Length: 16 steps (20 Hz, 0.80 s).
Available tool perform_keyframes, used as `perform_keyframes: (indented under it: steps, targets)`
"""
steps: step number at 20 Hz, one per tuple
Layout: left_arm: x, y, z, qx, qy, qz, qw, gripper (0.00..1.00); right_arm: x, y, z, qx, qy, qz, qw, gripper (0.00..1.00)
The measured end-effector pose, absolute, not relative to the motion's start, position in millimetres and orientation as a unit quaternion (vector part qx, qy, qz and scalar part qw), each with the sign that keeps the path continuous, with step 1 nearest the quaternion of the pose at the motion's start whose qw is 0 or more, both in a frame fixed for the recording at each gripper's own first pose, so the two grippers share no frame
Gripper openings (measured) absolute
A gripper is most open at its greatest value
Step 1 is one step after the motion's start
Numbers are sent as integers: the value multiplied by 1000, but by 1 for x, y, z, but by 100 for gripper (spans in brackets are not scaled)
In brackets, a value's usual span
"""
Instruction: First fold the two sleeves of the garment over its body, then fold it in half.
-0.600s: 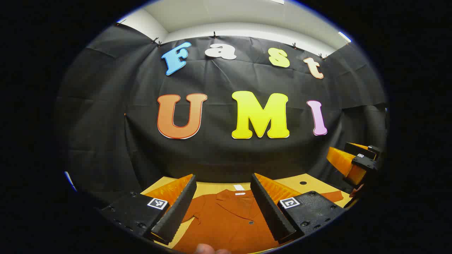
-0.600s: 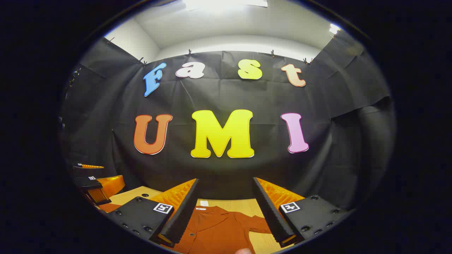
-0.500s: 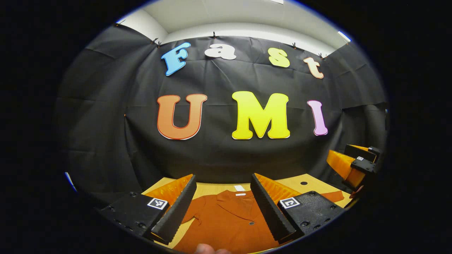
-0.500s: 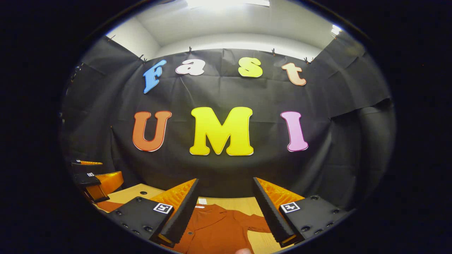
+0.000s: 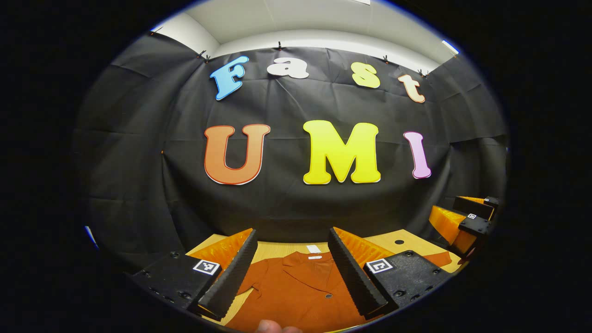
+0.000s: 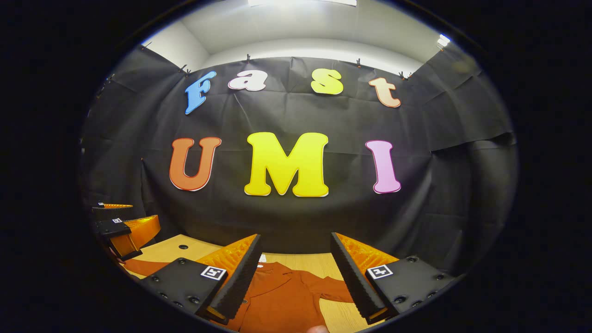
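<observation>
- Rust-orange collared button shirt [image 5: 296, 291] is lying flat on the light wooden bench [image 5: 407, 238], sleeves spread.
- Left gripper [image 5: 292, 268] and right gripper [image 6: 296, 277] are hovering above, fingers wide apart, gripping nothing.

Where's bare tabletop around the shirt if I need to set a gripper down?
Bare table runs between the shirt's collar and the black wall. In the right gripper view there is another free patch by the small hole, near the left gripper, plus a wedge below the outstretched sleeve. The middle is covered by the shirt.
</observation>
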<state>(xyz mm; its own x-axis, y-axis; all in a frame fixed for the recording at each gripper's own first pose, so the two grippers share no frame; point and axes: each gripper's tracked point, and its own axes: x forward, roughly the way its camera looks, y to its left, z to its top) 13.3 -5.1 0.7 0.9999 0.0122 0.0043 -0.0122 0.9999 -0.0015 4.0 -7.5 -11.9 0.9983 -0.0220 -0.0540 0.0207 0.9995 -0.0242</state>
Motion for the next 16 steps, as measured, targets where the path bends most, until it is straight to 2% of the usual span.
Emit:
perform_keyframes:
  steps: [16]
  targets:
    - [14,7,-6,2,10,26,1000,99,7,-11,-21,-7,39,-4,999,94]
